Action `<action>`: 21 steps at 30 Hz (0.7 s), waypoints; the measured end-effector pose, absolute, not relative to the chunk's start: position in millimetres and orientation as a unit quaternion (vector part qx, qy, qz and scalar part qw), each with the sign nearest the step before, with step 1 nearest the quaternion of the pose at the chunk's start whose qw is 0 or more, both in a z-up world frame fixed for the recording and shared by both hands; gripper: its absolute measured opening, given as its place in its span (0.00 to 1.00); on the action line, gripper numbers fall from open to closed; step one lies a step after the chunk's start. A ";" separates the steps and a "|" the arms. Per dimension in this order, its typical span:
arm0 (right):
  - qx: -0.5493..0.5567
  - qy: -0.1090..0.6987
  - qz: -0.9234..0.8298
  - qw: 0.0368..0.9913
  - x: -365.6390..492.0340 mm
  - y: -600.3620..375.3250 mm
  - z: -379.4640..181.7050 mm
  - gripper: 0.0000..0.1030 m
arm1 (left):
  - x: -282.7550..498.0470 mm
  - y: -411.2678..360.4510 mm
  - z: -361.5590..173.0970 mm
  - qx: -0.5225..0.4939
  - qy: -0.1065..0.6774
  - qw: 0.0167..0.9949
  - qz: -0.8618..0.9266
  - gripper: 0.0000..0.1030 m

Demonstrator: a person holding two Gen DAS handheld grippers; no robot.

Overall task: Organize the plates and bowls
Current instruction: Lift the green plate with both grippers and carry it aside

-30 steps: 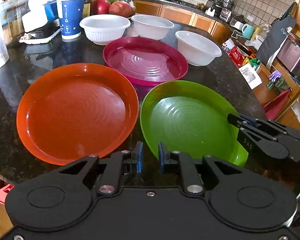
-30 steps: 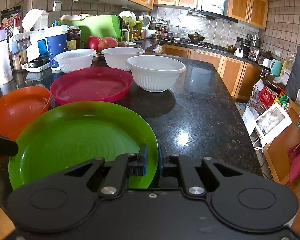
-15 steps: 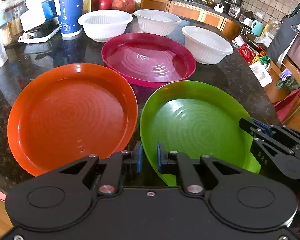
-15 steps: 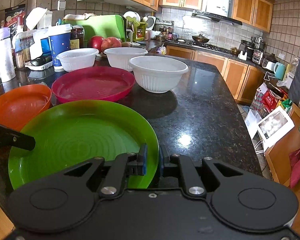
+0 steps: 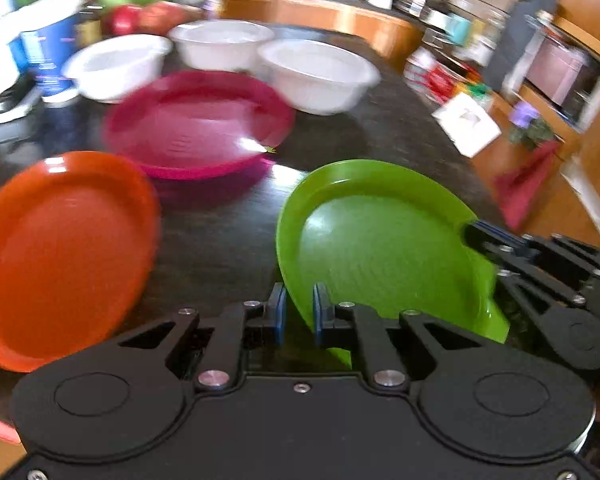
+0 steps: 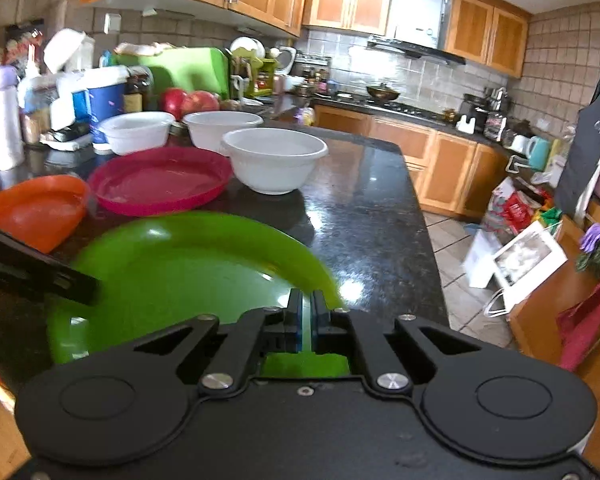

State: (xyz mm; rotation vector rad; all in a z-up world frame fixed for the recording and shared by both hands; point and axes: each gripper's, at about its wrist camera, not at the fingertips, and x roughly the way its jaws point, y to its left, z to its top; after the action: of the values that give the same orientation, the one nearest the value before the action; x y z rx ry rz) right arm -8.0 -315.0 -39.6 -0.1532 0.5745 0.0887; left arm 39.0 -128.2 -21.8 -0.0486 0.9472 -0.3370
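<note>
A green plate (image 5: pixel 380 248) (image 6: pixel 180 272) is held by both grippers and looks tilted off the black counter. My left gripper (image 5: pixel 300 312) is shut on its near left rim, and its dark fingers also show in the right wrist view (image 6: pixel 88 290). My right gripper (image 6: pixel 306 316) has the near right rim between its pads, its jaws closing tight on it; its fingers also show in the left wrist view (image 5: pixel 472 236). An orange plate (image 5: pixel 60 256) lies to the left and a pink plate (image 5: pixel 196 124) behind. Three white bowls (image 5: pixel 116 66) (image 5: pixel 220 44) (image 5: pixel 316 76) stand beyond them.
The black granite counter (image 6: pixel 364 208) ends in an edge on the right, with the kitchen floor and bags below. A blue cup (image 5: pixel 48 52), apples (image 6: pixel 188 102), bottles and boxes crowd the back left corner.
The green plate has come up at its near side and shifted right, away from the orange plate. Both grippers moved with it, and the left wrist view is blurred by the motion.
</note>
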 end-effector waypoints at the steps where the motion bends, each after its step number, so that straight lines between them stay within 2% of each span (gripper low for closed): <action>1: -0.077 0.280 0.041 0.956 -11.3 -315.1 -38.4 0.06 | 39.3 -135.1 -22.4 -0.019 0.458 0.873 -0.168 0.17; 7: -0.073 0.256 -0.023 0.964 -17.5 -332.8 -34.9 0.07 | 40.9 -150.4 -24.0 0.000 0.451 0.878 -0.162 0.17; 12: -0.038 0.276 -0.061 0.958 -8.6 -361.2 -39.0 0.10 | 39.6 -151.2 -23.5 -0.005 0.452 0.878 -0.158 0.17; 21: -0.048 0.291 -0.042 0.955 -2.5 -355.9 -45.9 0.11 | 40.3 -155.8 -26.9 -0.004 0.454 0.878 -0.154 0.17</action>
State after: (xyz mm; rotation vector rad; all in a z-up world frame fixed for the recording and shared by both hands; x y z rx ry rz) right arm -2.5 -355.9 -45.9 -0.0976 0.5914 -0.0843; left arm 40.3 -155.8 -26.9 -0.0081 0.9468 -0.3222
